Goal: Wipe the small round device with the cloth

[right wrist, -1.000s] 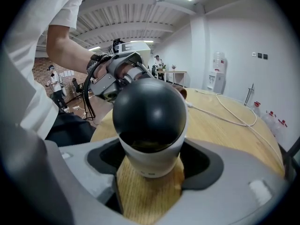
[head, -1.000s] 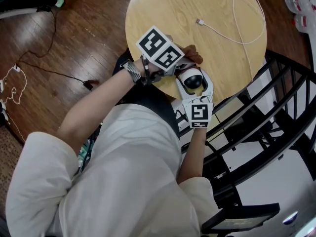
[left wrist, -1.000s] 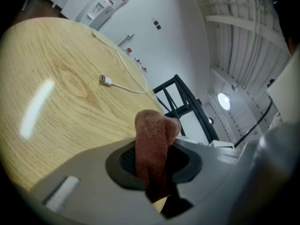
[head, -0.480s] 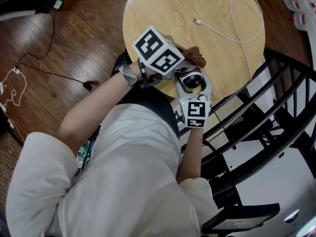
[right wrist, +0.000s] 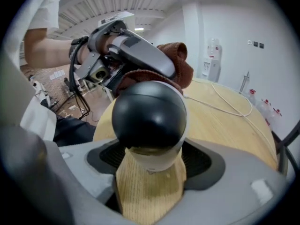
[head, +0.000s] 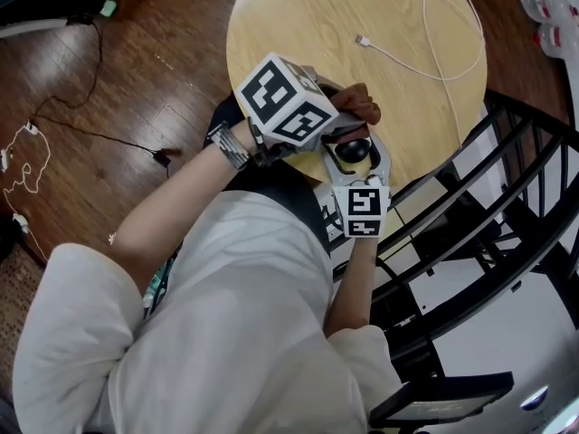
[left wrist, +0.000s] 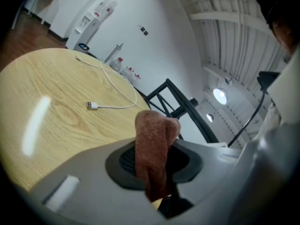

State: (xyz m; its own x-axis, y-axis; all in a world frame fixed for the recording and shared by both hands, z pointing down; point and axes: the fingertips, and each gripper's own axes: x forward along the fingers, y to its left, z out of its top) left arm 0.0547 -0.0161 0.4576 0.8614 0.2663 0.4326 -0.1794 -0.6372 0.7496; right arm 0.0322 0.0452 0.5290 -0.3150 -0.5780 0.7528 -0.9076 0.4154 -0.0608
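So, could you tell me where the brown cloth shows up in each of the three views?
Head view: brown cloth just above centre.
Left gripper view: lower centre, upright.
Right gripper view: upper centre, behind the small round device.
Shared landmark: the white cable, seen in all three.

A round wooden table point(head: 298, 25) fills the upper middle of the head view, with a white USB cable point(head: 365, 41) looping across its right half. Black metal railing point(head: 527, 108) runs down the right side. Dark wood floor point(head: 136, 61) at the left carries a thin black wire point(head: 99, 133).
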